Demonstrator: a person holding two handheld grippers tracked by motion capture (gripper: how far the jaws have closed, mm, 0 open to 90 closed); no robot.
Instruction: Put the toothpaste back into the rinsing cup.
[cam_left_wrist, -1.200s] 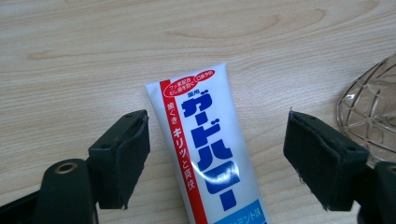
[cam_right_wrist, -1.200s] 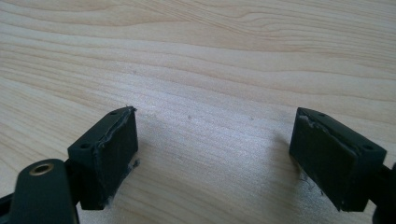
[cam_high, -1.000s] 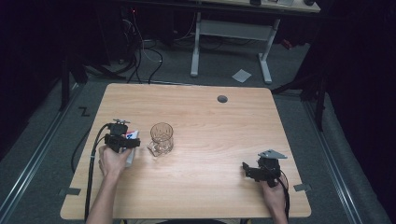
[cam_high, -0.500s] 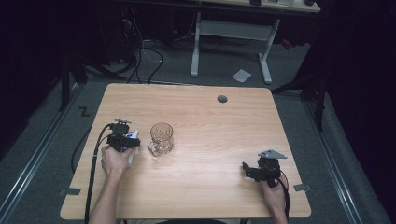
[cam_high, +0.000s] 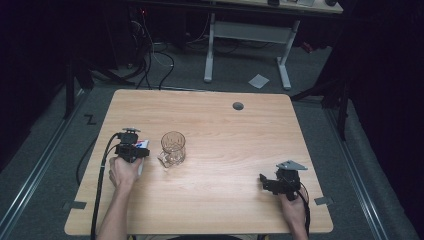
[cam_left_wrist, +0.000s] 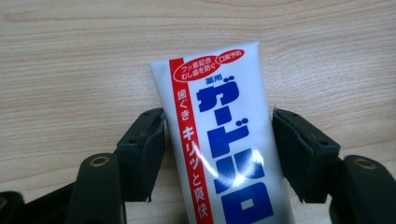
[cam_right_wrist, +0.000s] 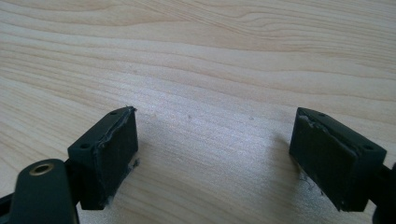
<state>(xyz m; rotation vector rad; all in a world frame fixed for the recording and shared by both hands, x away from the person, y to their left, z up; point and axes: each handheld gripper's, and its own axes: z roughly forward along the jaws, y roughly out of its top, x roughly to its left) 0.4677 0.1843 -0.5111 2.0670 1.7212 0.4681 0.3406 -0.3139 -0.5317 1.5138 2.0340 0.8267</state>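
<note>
Nearest the person, the right claw (cam_high: 270, 182) sat low on the surface (cam_high: 225, 200) at the right, jaws spread wide with nothing but bare wood between them, so that one looked parked

Over on the left, the left claw (cam_left_wrist: 218, 140) was straddling a toothpaste tube (cam_left_wrist: 224, 140) lying flat on the wood, crimped end pointing away. Its jaws had just been closing in, and the tube was right between them. One pad (cam_left_wrist: 152, 144) looked to be at the tube's red edge while the other seemed to have a sliver of gap, so I'd say the squeeze wasn't finished

Just beside that hand, a bit further in, stood a glass mug (cam_high: 173, 148), upright and looking empty

So by my read: reach done, grab nearly done, lift not started. If the tube was meant for the mug, that whole part was left. Far off, just a grommet (cam_high: 238, 106) in the surface
</note>
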